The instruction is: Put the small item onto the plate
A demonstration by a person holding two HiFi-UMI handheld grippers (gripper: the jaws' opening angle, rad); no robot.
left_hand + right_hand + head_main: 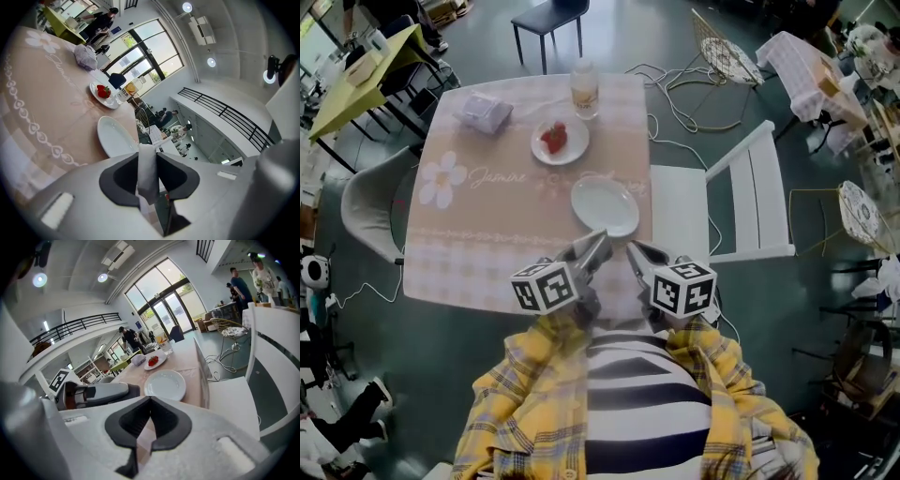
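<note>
A pink-clothed table (459,253) fills the middle of the head view, with a white chair (750,187) at its right; low in the centre, the left gripper (600,238) and right gripper (634,249) each have their jaws clenched together on nothing; just above their tips lies an empty plate (606,206); up and left of it, a second plate (578,142) carries the strawberries (553,138).
</note>
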